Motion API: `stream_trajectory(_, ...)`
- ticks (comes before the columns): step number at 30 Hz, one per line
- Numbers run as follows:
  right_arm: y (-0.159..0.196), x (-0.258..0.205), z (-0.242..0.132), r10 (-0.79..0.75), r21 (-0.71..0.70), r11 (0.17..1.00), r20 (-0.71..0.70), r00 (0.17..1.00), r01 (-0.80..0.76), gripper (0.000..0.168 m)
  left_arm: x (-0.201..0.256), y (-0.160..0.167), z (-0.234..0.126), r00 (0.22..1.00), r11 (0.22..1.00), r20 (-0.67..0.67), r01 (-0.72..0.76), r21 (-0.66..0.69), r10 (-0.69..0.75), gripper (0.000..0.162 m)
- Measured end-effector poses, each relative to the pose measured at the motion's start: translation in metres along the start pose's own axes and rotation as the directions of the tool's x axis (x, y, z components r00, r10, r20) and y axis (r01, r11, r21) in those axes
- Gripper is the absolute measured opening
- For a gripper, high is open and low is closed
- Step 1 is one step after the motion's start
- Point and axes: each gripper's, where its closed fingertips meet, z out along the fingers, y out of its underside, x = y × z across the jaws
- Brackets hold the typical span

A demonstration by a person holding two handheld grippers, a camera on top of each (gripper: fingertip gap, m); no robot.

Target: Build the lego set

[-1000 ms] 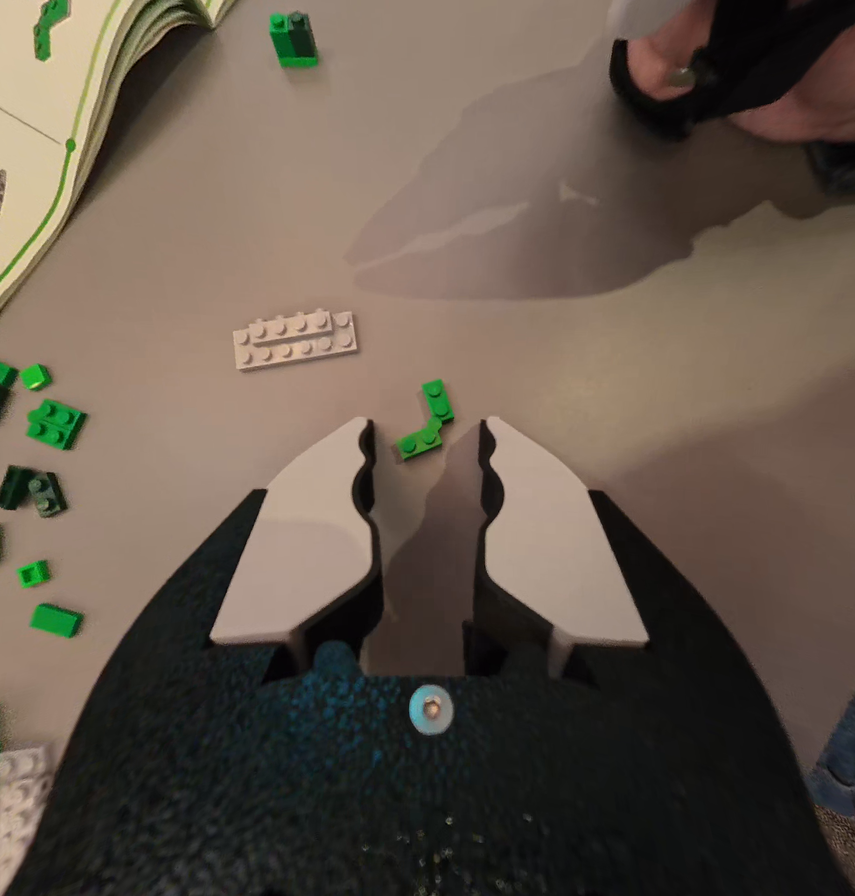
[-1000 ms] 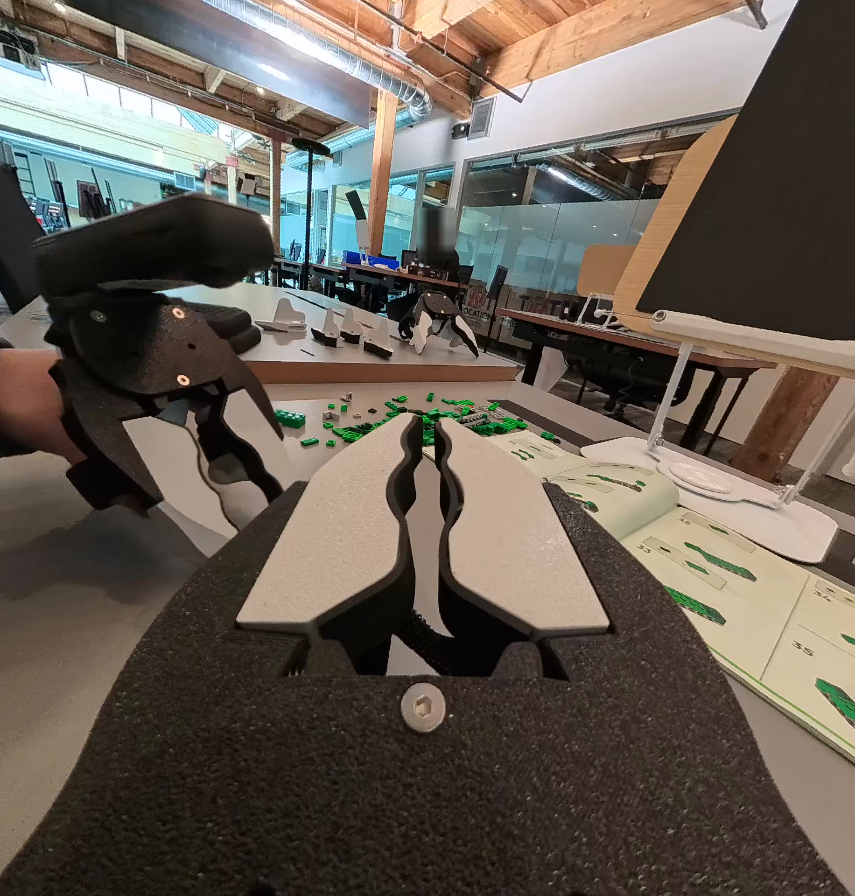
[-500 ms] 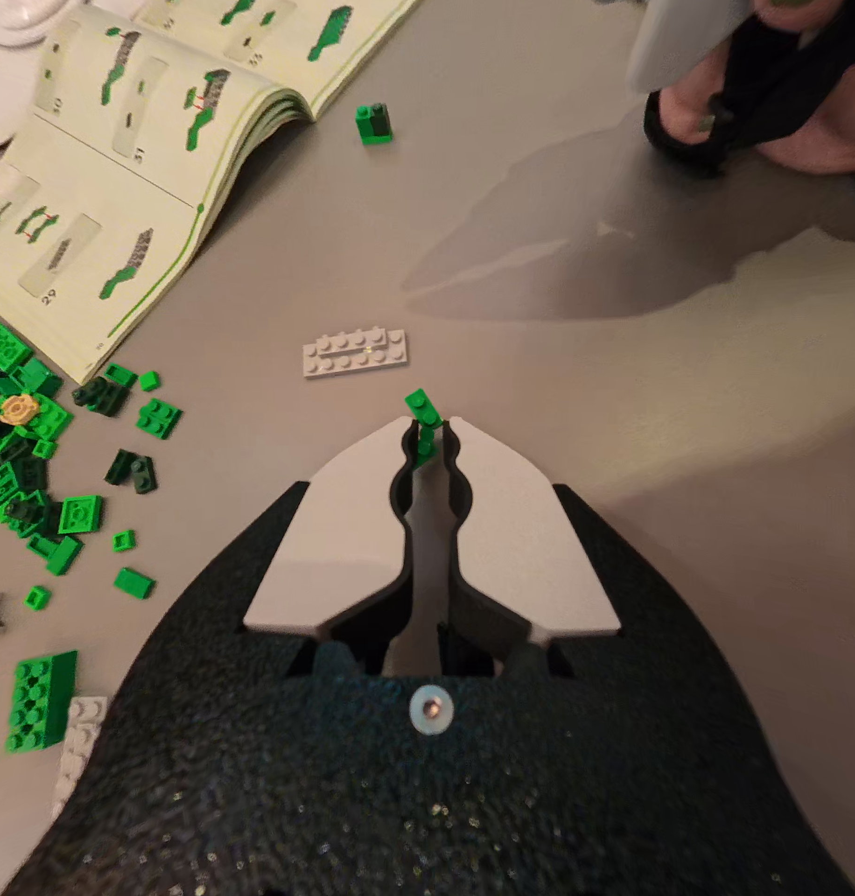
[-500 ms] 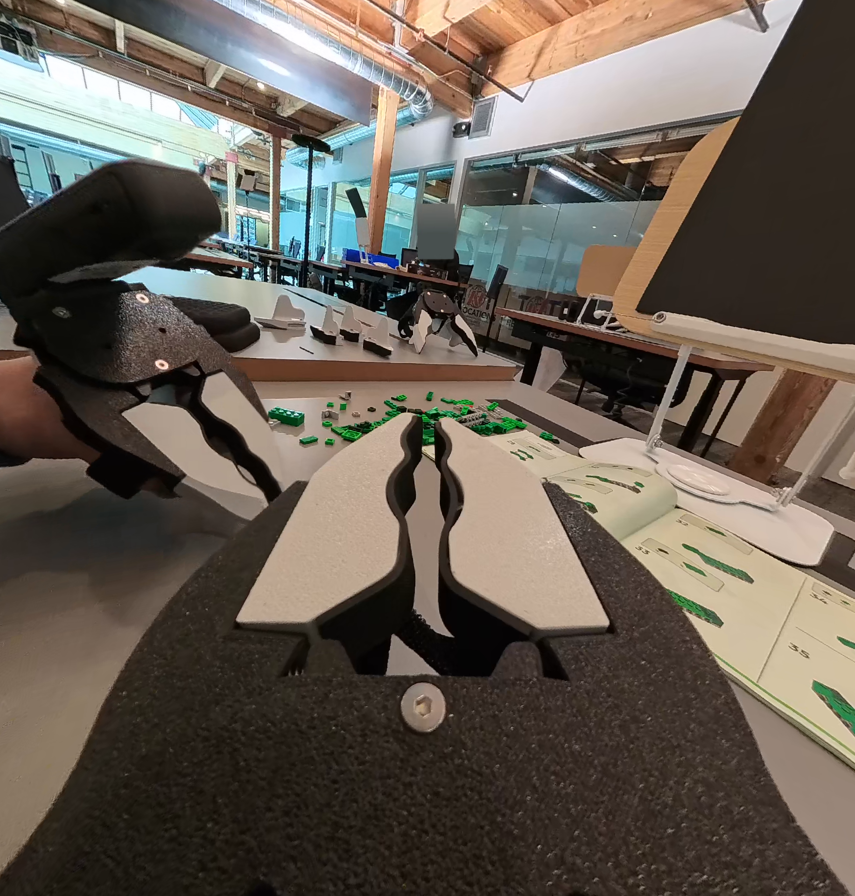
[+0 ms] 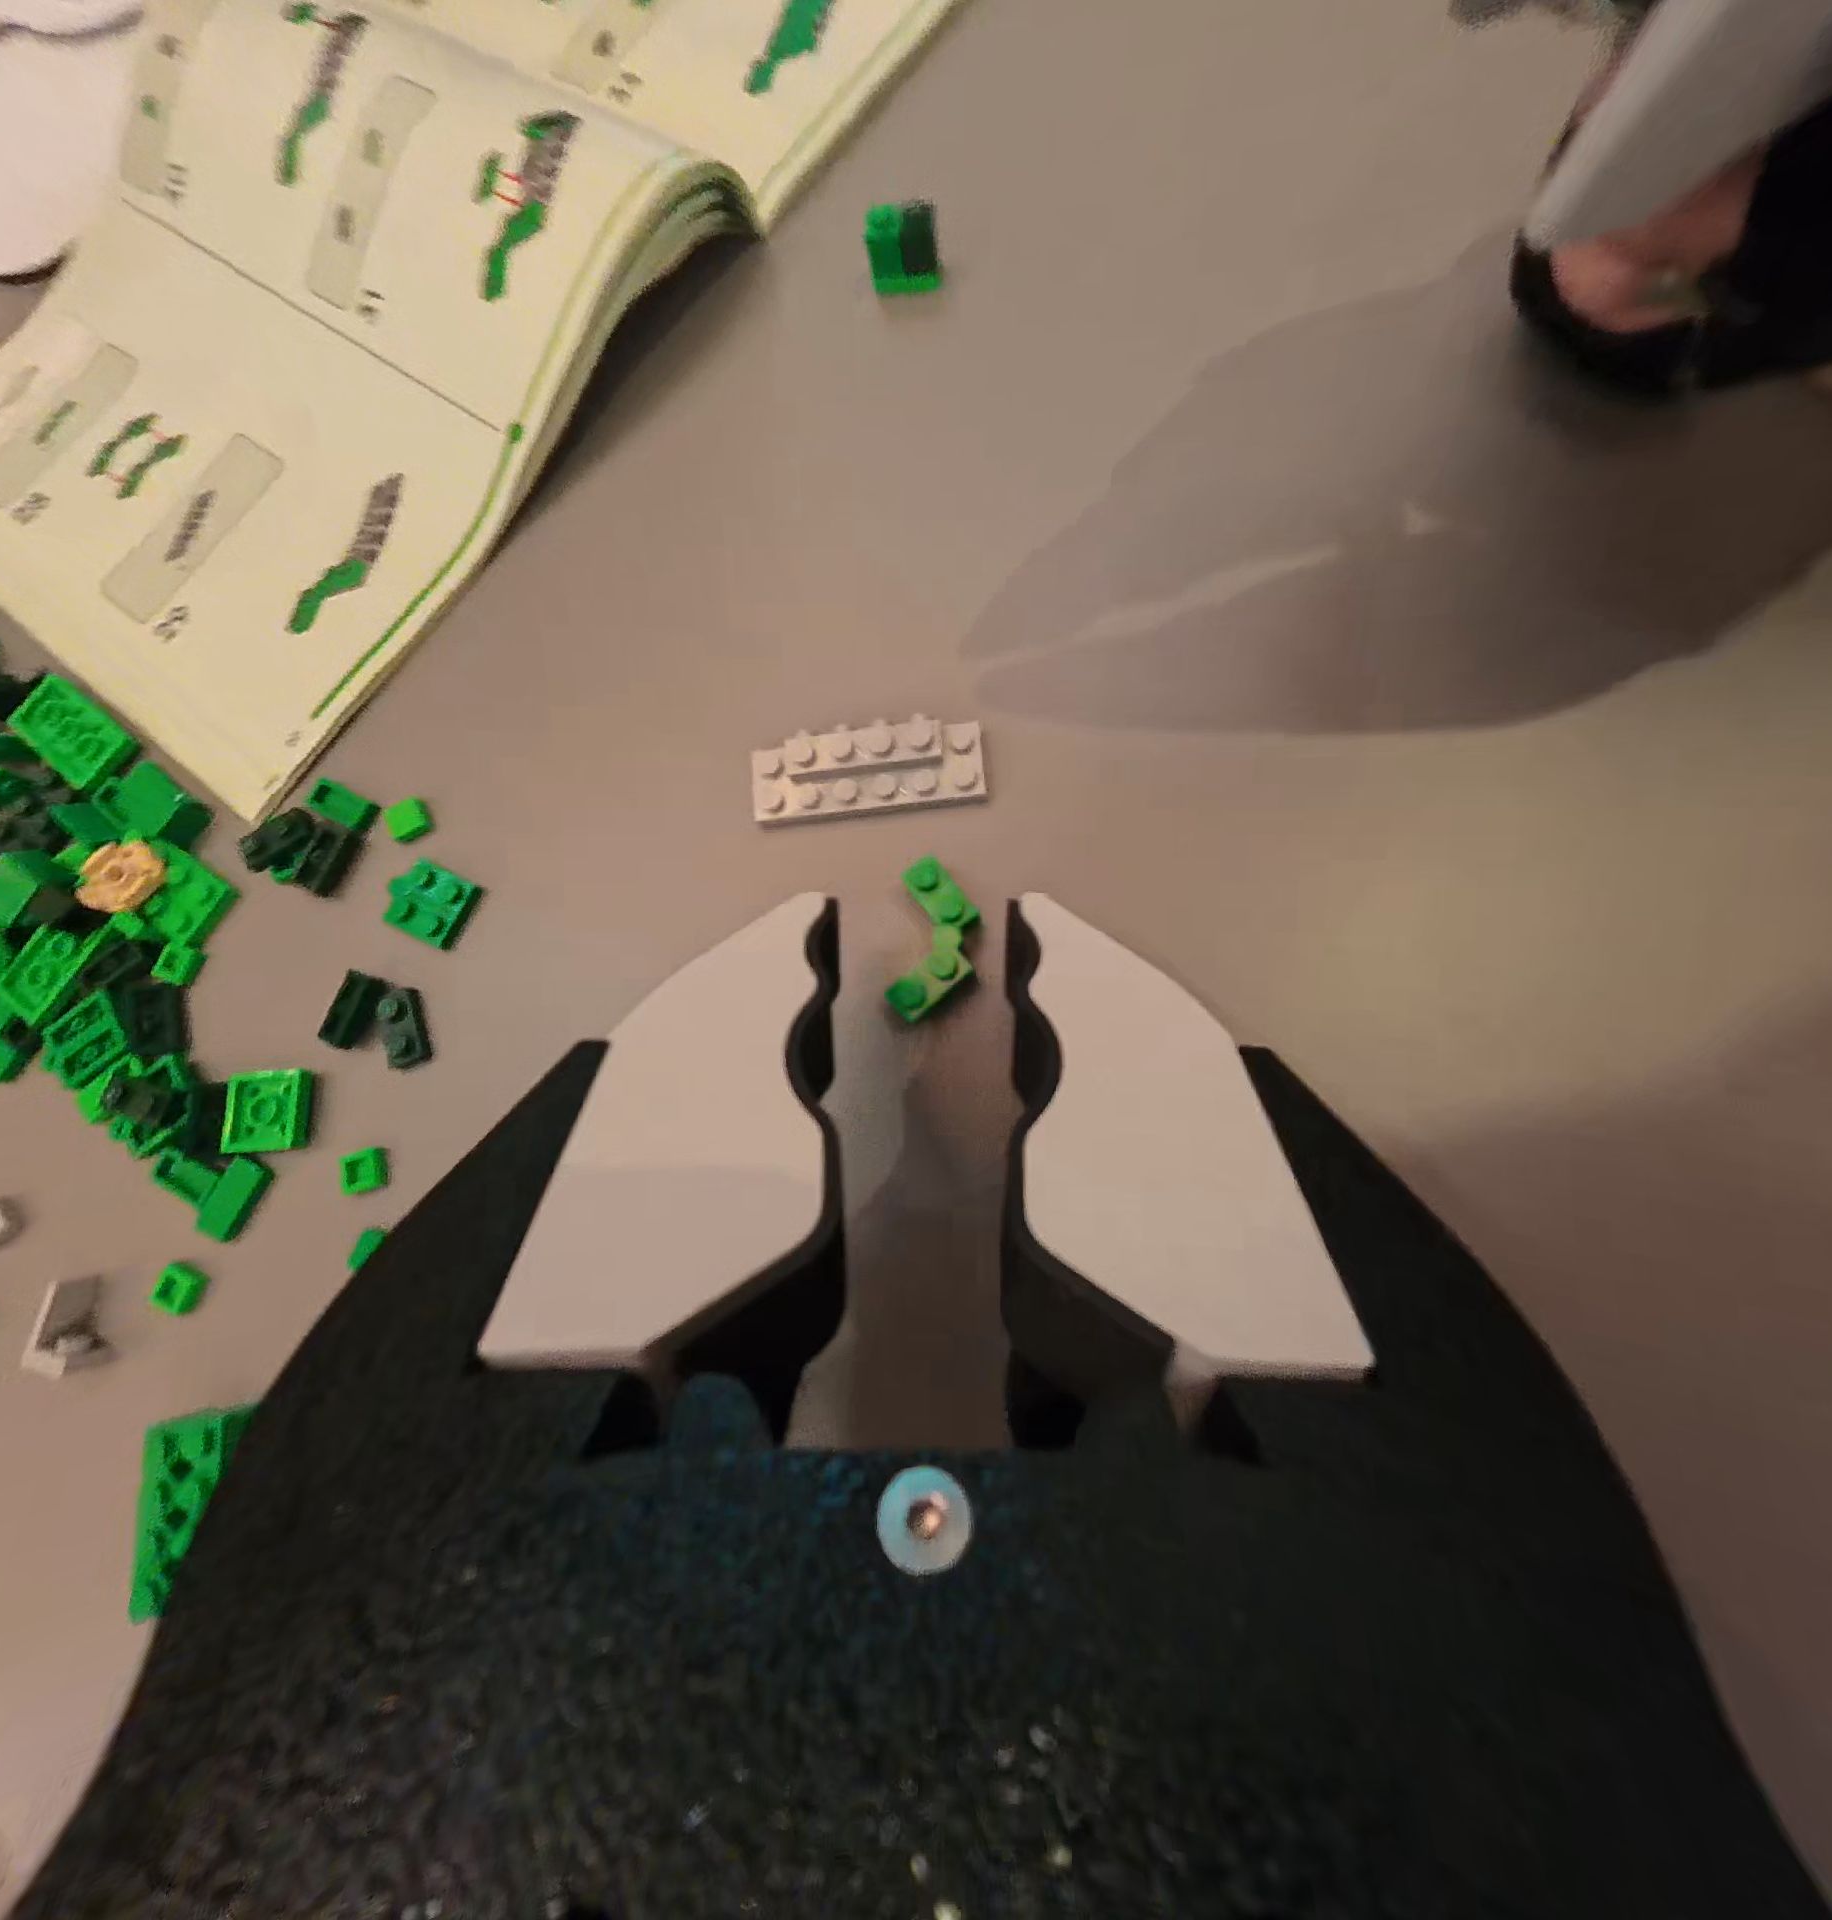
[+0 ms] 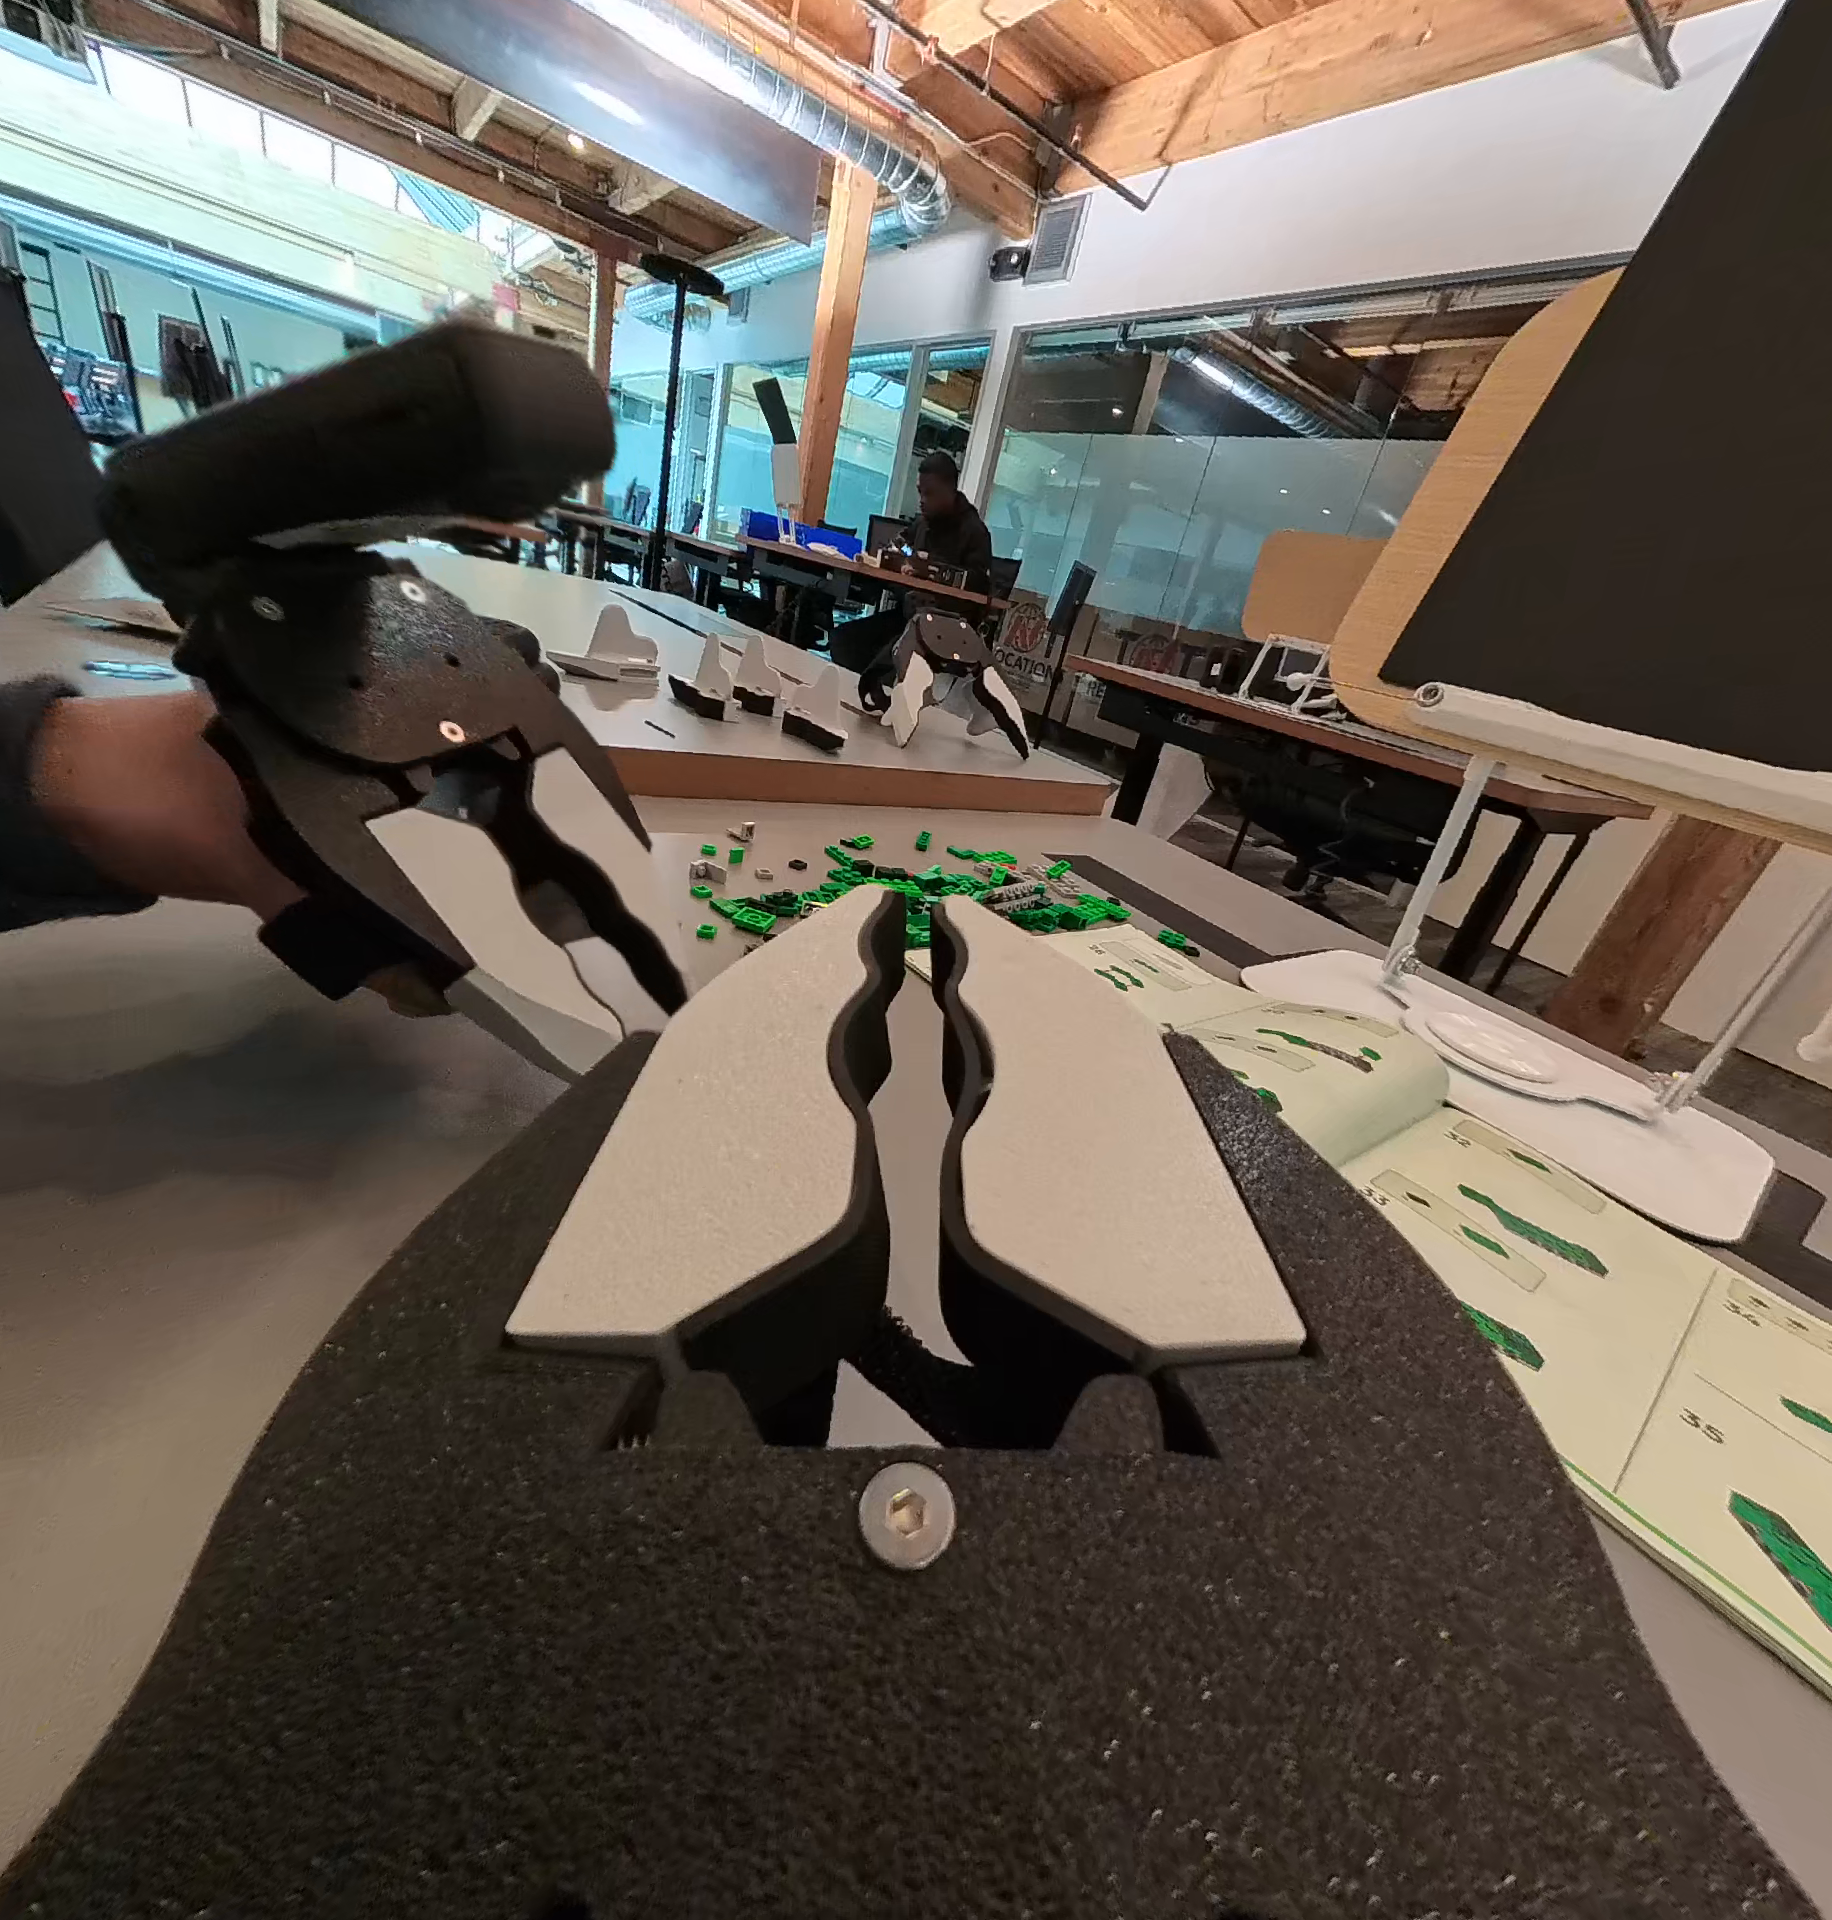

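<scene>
My left gripper (image 5: 922, 914) is open, pointing down at the grey table. A small bent green Lego assembly (image 5: 938, 971) lies on the table between its fingertips, touching neither. A grey studded plate (image 5: 870, 774) lies just beyond it. My right gripper (image 6: 917, 909) is shut and empty, held low over the table. The left gripper (image 6: 631, 1013) shows at the left of the right wrist view, its tips partly hidden behind my right fingers.
An open instruction booklet (image 5: 372, 312) lies at the upper left, also in the right wrist view (image 6: 1514, 1247). A pile of loose green bricks (image 5: 81, 935) lies at the left. A small green brick (image 5: 901, 249) stands past the booklet. A white lamp base (image 6: 1577, 1122) stands to the right.
The left gripper shut on the green assembly half a second ago and has now opened again, leaving it on the table between the fingers. The right gripper stayed shut and still.
</scene>
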Motion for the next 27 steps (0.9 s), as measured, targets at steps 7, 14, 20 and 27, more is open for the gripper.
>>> stream_trajectory(7,0.000,-0.001,0.000,0.001,0.001,1.000,0.005,1.000,-0.001,0.004,-0.005,0.012,-0.010,0.946,0.962,0.175,0.267,0.056,-0.273,0.032)
stream_trajectory(14,0.000,-0.001,0.000,0.002,0.002,1.000,0.007,1.000,-0.002,0.004,-0.003,0.017,0.001,0.915,0.945,0.236,0.319,0.072,-0.326,0.039)
stream_trajectory(20,0.000,-0.001,0.000,0.001,0.001,1.000,0.008,1.000,-0.001,0.004,-0.014,0.021,-0.002,0.902,0.948,0.295,0.315,0.052,-0.315,0.029)
stream_trajectory(27,0.000,-0.002,0.000,0.001,0.000,1.000,0.012,1.000,-0.001,0.004,-0.012,0.017,0.001,0.953,0.984,0.248,0.176,0.004,-0.171,0.028)
